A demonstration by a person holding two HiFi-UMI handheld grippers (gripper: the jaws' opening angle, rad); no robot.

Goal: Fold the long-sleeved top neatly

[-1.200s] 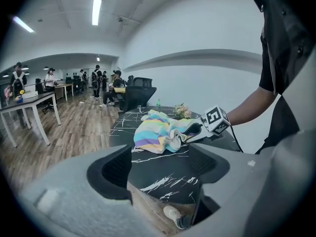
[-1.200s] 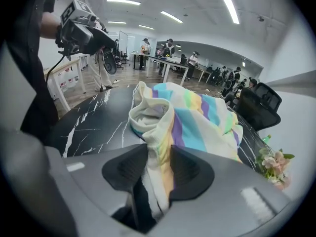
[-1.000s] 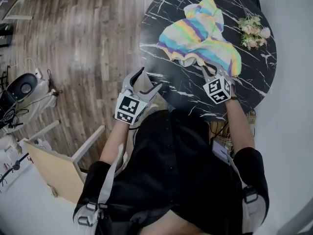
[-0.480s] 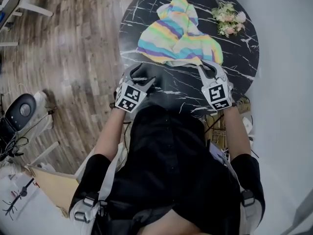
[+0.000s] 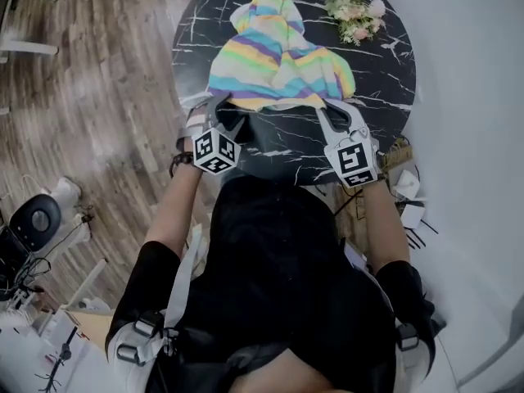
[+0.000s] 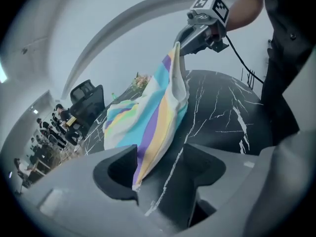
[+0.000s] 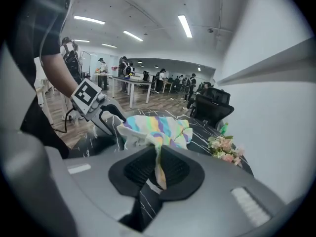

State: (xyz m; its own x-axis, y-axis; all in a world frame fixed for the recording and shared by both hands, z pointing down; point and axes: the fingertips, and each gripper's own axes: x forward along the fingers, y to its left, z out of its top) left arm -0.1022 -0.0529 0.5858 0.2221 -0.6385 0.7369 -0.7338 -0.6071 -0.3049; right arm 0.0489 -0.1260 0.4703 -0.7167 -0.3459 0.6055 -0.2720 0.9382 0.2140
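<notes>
Black marble table (image 5: 385,64), wood floor (image 5: 90,97), right tool (image 5: 330,109) pinching striped top (image 5: 278,56), left tool (image 5: 223,111) parted, just closing round its corner

Rainbow-striped top (image 5: 274,56) (seemingly white inside).

The head view looks steeply down from above the person's black-clad torso (image 5: 286,268) and takes in the whole round black white-veined marble table (image 5: 385,64) from well off. The left gripper view rides low on the left gripper (image 5: 225,111), whose jaws have just been closing with a corner of the pastel rainbow-striped long-sleeved top (image 5: 274,56) between them, very near the lens. It faces across the table toward the right gripper (image 5: 334,109). The right gripper view sits as close behind its own clamped jaws and faces the opposite way, toward the left gripper and an open office hall (image 7: 148,78). All three views share the top, the tabletop and the small bunch of pale flowers (image 5: 354,11).
</notes>
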